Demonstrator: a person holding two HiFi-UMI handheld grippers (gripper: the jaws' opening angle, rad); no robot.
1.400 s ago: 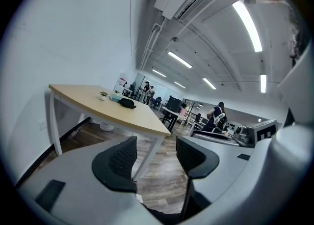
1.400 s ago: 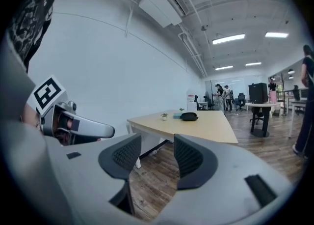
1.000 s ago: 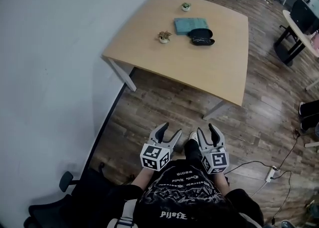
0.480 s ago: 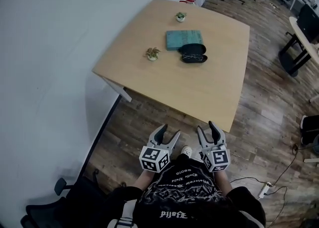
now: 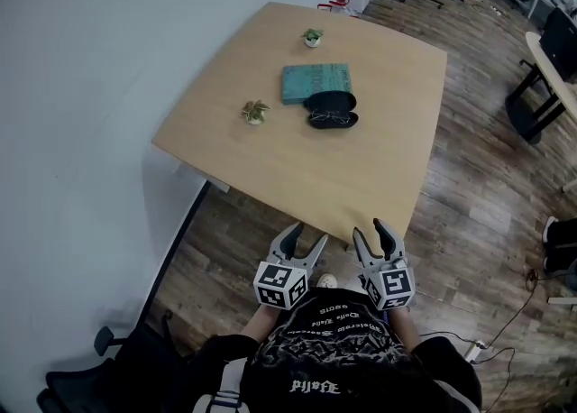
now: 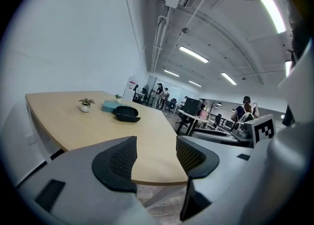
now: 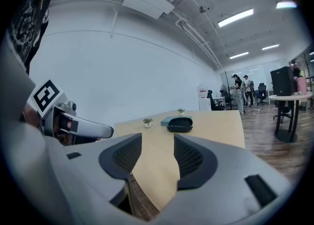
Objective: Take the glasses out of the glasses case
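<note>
**Entry: Glasses case on tabletop, both tongs not yet at work**

- Tabletop [image 5: 270,159]: pale wood, standing against a white wall on its left. The person stands off its near edge.
- Glasses case [image 5: 332,110]: black, hard-shelled, lid standing open. It lies toward the far middle of the tabletop, just beside the near right corner of a teal book [image 5: 314,83].
- Glasses [image 5: 332,118]: what appear to be the frames lie in the lower half of the case, too small to read in detail.
- Potted plants, two, small: one [image 5: 255,112] left of the case, one [image 5: 312,37] near the far edge.
- Left tongs [image 5: 309,238]: jaws apart at a moderate gap, nothing between them, held close to the body and well apart from the case.
- Right tongs [image 5: 370,231]: likewise parted and empty, beside the left pair.

Handling note (judgement): the step in hand is the approach, with the task itself hardly begun. It would go best with one pair steadying the lower shell so it cannot slide. The other should come in low over the open side and pinch the bridge or a temple arm, never a lens. A straight upward lift ought to clear the lid.
</note>
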